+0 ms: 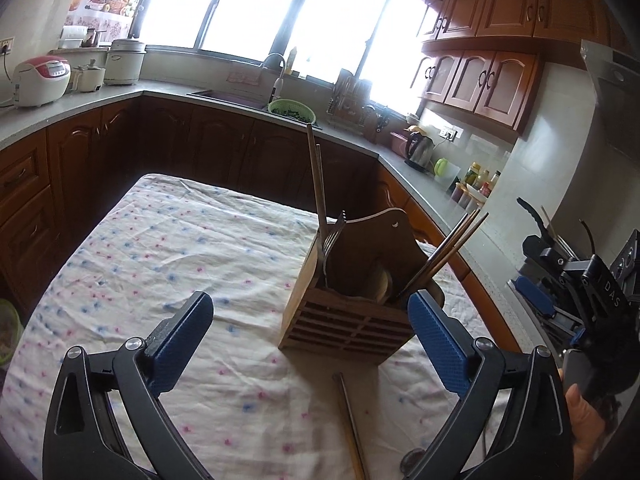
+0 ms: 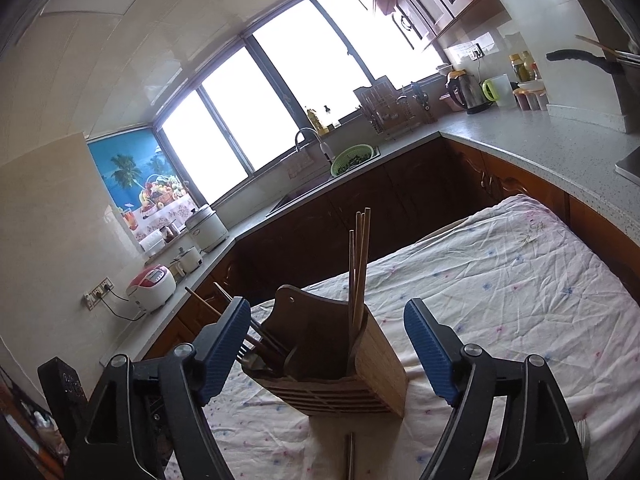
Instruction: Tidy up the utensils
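Observation:
A wooden utensil holder (image 1: 348, 316) stands on the cloth-covered table (image 1: 160, 248). It holds a fork (image 1: 334, 236), chopsticks (image 1: 448, 256) and tall sticks (image 1: 316, 176). A loose pair of chopsticks (image 1: 352, 424) lies on the cloth in front of the holder. My left gripper (image 1: 312, 320) is open and empty, just short of the holder. My right gripper (image 2: 326, 336) is open and empty, with the holder (image 2: 344, 376) between its fingers' line of sight. The loose chopsticks (image 2: 351, 456) show at the bottom. The right gripper also appears at the right edge of the left wrist view (image 1: 560, 280).
Dark wooden cabinets and a grey counter (image 1: 80, 108) wrap around the table. A rice cooker (image 1: 40, 80), pots, a sink with a green basket (image 1: 291, 109), a kettle (image 1: 420, 148) and bottles stand on it. A spoon bowl (image 1: 412, 464) peeks out at the bottom.

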`<state>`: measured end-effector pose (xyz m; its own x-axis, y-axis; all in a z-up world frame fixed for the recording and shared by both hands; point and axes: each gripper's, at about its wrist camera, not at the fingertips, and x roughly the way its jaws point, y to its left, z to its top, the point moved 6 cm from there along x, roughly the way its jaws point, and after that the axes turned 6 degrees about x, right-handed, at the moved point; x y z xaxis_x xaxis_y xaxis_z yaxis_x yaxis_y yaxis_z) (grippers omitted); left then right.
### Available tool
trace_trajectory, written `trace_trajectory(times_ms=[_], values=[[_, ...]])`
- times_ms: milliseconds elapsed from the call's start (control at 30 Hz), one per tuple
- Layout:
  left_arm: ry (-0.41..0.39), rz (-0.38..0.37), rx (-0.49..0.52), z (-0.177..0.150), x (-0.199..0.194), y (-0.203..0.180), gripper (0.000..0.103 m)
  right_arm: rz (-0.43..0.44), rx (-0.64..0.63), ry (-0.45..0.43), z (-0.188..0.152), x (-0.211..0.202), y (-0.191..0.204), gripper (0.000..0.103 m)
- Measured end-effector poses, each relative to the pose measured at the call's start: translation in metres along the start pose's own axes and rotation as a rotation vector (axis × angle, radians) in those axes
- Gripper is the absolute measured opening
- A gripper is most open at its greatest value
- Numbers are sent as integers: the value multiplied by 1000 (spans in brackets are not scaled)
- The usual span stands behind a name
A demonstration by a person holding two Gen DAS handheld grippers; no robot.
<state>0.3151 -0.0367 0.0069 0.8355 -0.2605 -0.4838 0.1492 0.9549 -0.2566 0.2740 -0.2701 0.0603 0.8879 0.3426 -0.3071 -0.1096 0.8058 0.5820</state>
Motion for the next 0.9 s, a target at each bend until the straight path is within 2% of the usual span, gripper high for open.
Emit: trace_trajectory(times_ms=[133, 533, 900], values=[[-5, -6, -12, -6, -20, 2, 102, 18, -13, -8, -8, -18, 7, 88], [-12, -5, 49, -31, -74, -6, 103, 34, -42, 16, -39, -64, 14, 92], [-76, 17, 120, -60, -127, -11, 103, 55, -107, -41, -78, -119, 25, 101]])
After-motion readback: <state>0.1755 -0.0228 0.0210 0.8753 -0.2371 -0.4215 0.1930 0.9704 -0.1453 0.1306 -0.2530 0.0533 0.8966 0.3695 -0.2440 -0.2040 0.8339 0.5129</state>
